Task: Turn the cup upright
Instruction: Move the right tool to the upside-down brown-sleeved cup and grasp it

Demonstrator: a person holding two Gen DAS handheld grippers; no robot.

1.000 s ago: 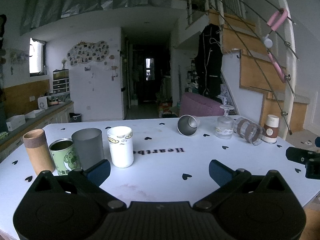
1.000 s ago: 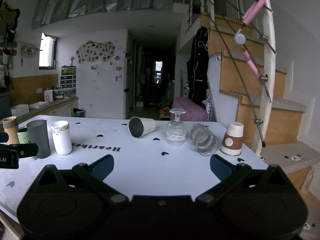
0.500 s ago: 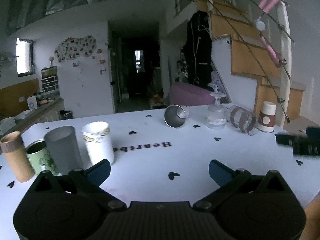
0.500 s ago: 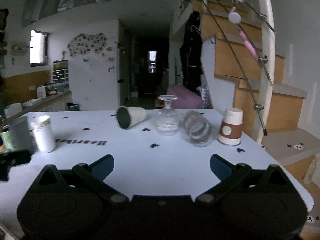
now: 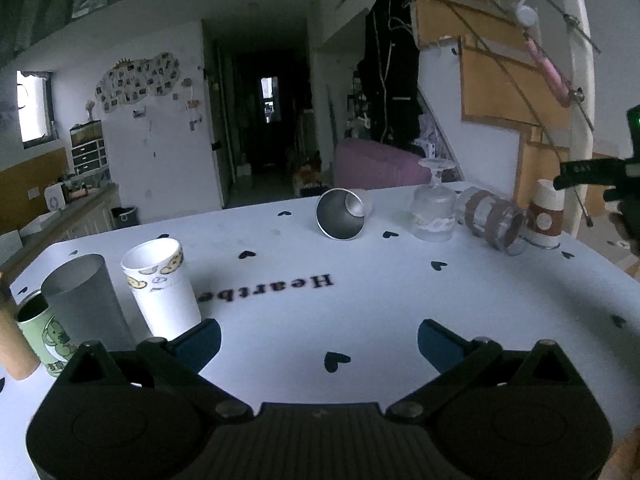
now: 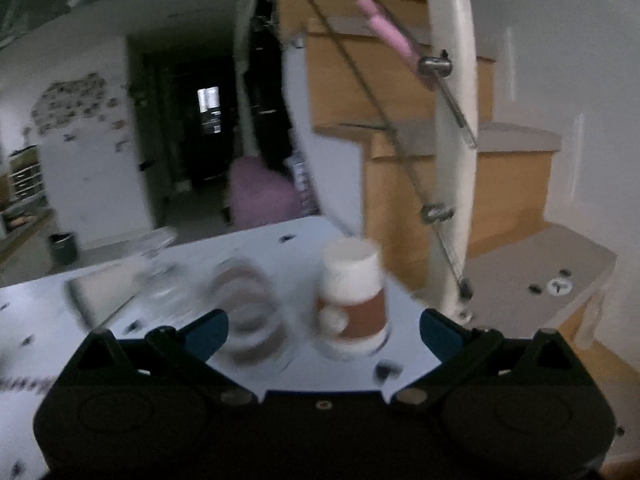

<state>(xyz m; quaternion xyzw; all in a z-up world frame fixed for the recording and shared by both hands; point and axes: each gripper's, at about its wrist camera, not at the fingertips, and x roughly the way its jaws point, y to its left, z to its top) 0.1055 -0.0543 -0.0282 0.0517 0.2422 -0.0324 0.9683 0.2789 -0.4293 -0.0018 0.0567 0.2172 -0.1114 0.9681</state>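
A white paper cup with a brown sleeve (image 5: 545, 216) stands upside down at the table's right end; in the blurred right wrist view it (image 6: 352, 300) sits just beyond and between my open fingers. My right gripper (image 6: 323, 330) is open and empty; it also shows in the left wrist view (image 5: 592, 176), above that cup. A banded glass (image 5: 493, 217) and a steel cup (image 5: 341, 216) lie on their sides. A stemmed glass (image 5: 435, 204) stands upside down. My left gripper (image 5: 319, 340) is open and empty over the table's middle.
Upright at the left stand a white printed cup (image 5: 162, 280), a grey cup (image 5: 86, 300), a green can (image 5: 42, 332) and a brown tube (image 5: 10, 340). The white table (image 5: 400, 300) ends near a stair rail post (image 6: 452, 120) and steps on the right.
My right gripper has swung right and forward toward the sleeved paper cup, which now fills the space ahead of its fingers. My left gripper has shifted a little right and forward.
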